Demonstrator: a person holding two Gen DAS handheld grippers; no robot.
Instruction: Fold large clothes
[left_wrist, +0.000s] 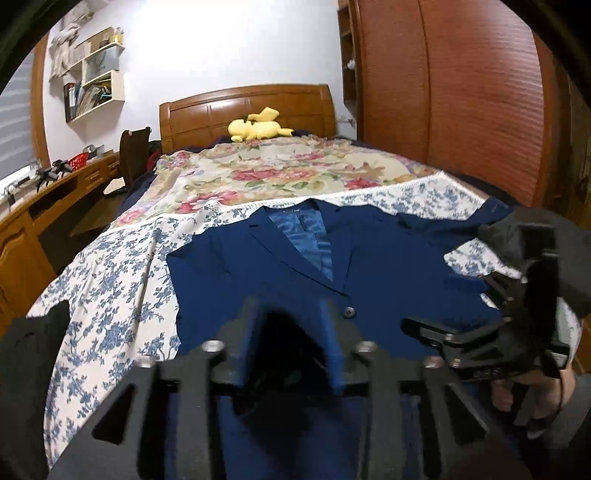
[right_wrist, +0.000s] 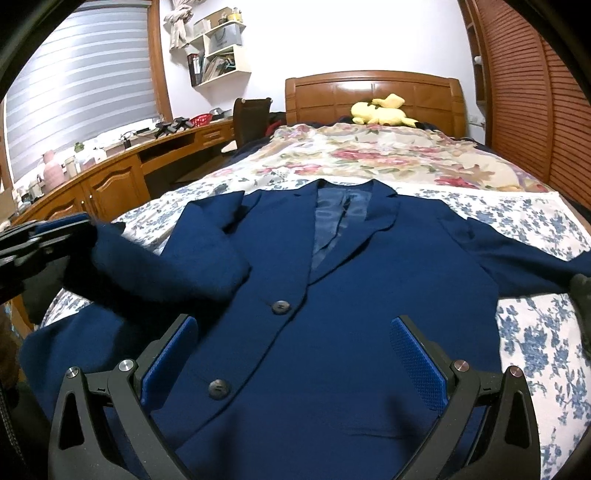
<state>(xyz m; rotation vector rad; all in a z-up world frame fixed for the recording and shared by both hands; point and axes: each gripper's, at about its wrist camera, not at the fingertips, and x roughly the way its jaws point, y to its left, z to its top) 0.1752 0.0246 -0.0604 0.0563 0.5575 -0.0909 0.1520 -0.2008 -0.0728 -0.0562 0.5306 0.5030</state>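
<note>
A navy blue suit jacket (right_wrist: 332, 295) lies face up on the bed, collar toward the headboard, two buttons showing. It also shows in the left wrist view (left_wrist: 295, 266). My left gripper (left_wrist: 291, 317) is shut on the jacket's left sleeve; in the right wrist view it (right_wrist: 62, 229) holds that sleeve (right_wrist: 166, 266) lifted and drawn across toward the jacket's front. My right gripper (right_wrist: 291, 354) is open and empty, low over the jacket's lower front; it shows at the right in the left wrist view (left_wrist: 480, 332). The other sleeve (right_wrist: 524, 258) lies spread out to the right.
The bed has a blue-flowered sheet (right_wrist: 535, 332) and a red-flowered cover (right_wrist: 369, 155). A yellow plush toy (right_wrist: 384, 110) sits by the wooden headboard (right_wrist: 369, 92). A wooden desk (right_wrist: 110, 173) with a chair runs along the left; a wooden wardrobe (right_wrist: 535, 110) stands at the right.
</note>
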